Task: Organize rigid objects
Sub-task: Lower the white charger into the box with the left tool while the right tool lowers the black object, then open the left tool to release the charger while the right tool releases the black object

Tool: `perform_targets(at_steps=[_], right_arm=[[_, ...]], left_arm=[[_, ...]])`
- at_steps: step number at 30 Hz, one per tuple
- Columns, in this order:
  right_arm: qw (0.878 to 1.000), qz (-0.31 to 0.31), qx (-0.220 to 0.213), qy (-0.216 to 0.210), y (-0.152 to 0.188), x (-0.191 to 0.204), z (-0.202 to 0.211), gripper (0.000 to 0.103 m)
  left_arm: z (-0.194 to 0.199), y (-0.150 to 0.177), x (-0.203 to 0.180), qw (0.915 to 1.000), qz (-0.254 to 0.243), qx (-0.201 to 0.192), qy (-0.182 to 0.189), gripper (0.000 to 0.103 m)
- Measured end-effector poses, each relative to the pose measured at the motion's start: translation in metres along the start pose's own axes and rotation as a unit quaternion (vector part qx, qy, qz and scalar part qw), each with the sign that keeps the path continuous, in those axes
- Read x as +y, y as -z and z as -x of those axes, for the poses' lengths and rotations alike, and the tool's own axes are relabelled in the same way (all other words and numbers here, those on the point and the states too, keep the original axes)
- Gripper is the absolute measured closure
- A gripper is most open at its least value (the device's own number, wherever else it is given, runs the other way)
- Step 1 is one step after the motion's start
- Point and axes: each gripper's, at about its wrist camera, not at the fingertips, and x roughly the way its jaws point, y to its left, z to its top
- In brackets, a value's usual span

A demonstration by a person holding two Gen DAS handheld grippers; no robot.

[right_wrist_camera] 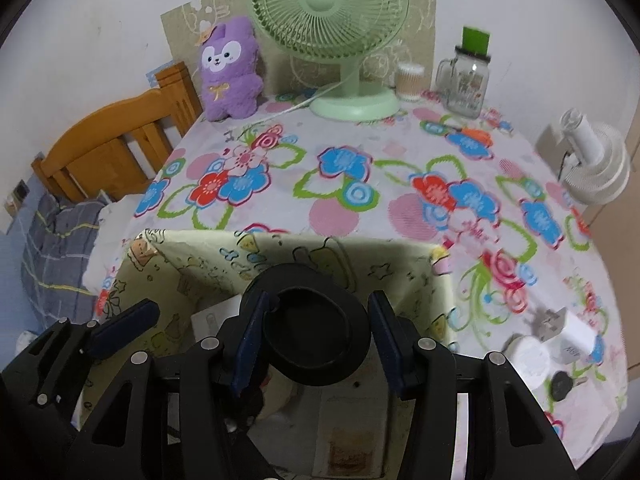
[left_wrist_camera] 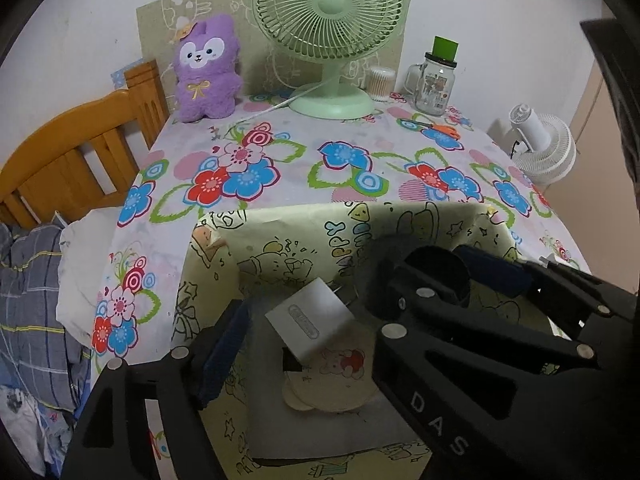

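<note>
White charger (left_wrist_camera: 308,320) lies tilted inside the paper-lined box (left_wrist_camera: 280,236), at about 6 o'clock in the left wrist view, resting partly on a round cream disc (left_wrist_camera: 332,384) with a cartoon print. The left gripper (left_wrist_camera: 312,340) hangs over it with its fingers spread wide; the blue pad (left_wrist_camera: 224,352) at 7 o'clock stands clear of the charger, so nothing is gripped.

The right gripper (right_wrist_camera: 316,340) reaches into the same box from 3 o'clock of the left gripper. Its fingers are closed partway on a black ring (right_wrist_camera: 316,336), which sits upright between the two blue pads above the box floor.

The box stands at the near edge of the floral tablecloth (right_wrist_camera: 360,184). In the right wrist view, at 4 o'clock of the box, a second white plug (right_wrist_camera: 568,332), a white round cap (right_wrist_camera: 528,356) and a black key (right_wrist_camera: 562,386) lie close together on the cloth.

At 12 o'clock, along the wall, stand a green fan (right_wrist_camera: 332,20), a purple plush toy (right_wrist_camera: 230,68) at its 9 o'clock, and a glass jar (right_wrist_camera: 464,80) at its 3 o'clock.
</note>
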Motion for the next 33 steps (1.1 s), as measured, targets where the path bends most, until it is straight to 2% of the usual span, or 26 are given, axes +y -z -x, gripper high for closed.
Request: perform_targets(at_steps=[5,6,8,12,22,33], right_arm=[[1.0,-0.003,0.002,-0.006,0.0,-0.001,-0.001,0.046],[1.0,-0.003,0.003,-0.006,0.0,-0.001,-0.001,0.043],[1.0,-0.002,0.003,-0.003,0.0,-0.001,0.0,0.03],[1.0,0.0,-0.003,0.0,0.0,-0.001,0.004,0.024],[1.0,0.007,-0.022,0.01,0.004,-0.001,0.027,0.018],[0.999,0.003,-0.041,0.019,0.012,-0.008,0.054,0.016]], left_arm=[[0.0,0.0,0.0,1.0,0.002,0.0,-0.004,0.022],[0.0,0.0,0.0,1.0,0.003,0.0,-0.004,0.022],[0.001,-0.001,0.0,1.0,0.007,0.0,-0.002,0.021],[0.005,0.001,0.0,0.9999,0.013,-0.004,-0.007,0.018],[0.025,0.006,-0.008,0.9996,0.013,-0.026,-0.008,0.016],[0.046,0.011,-0.023,0.9989,0.003,-0.047,0.0,0.016]])
